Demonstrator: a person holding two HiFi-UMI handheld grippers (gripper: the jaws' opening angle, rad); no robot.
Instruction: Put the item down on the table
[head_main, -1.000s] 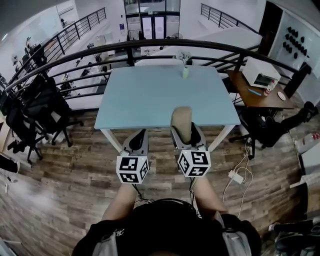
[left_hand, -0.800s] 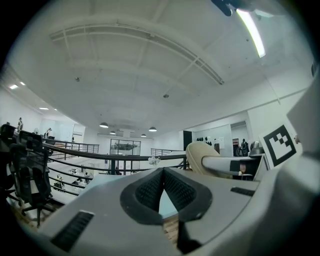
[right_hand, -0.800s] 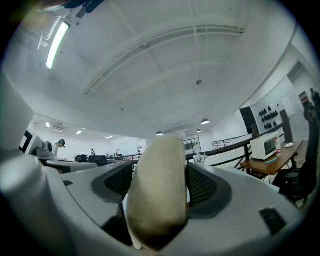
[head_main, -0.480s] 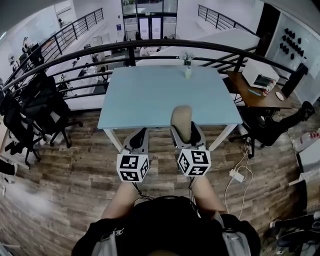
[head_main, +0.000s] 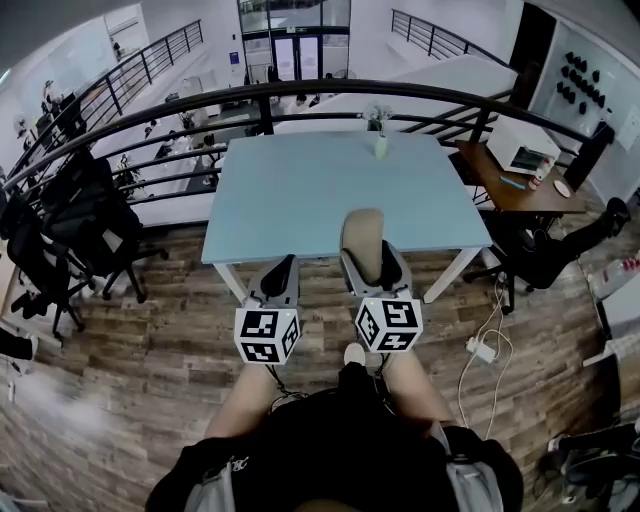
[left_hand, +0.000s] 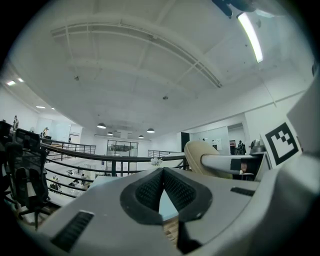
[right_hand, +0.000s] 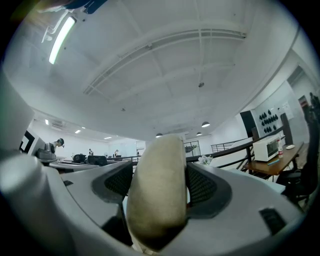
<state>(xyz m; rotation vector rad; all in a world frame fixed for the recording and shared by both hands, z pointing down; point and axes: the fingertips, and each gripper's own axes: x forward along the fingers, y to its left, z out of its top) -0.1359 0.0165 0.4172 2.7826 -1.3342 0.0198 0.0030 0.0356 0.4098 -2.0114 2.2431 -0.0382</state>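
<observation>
A beige, rounded oblong item (head_main: 365, 242) stands up between the jaws of my right gripper (head_main: 368, 262), which is shut on it. In the right gripper view the item (right_hand: 157, 192) fills the gap between the black pads. It hangs over the near edge of the light blue table (head_main: 300, 190). My left gripper (head_main: 280, 275) is just left of it, shut with nothing between its pads (left_hand: 150, 192). From the left gripper view the beige item (left_hand: 200, 155) shows at the right. Both grippers are held near the table's front edge, above the wooden floor.
A small vase with flowers (head_main: 379, 132) stands at the table's far edge. A black railing (head_main: 150, 115) runs behind the table. Black office chairs (head_main: 70, 220) stand at the left. A brown desk with a white appliance (head_main: 520, 155) is at the right; cables and a power strip (head_main: 480, 350) lie on the floor.
The view has shifted slightly nearer to the table. Both grippers keep the same pose, with the beige item still held in the right one.
</observation>
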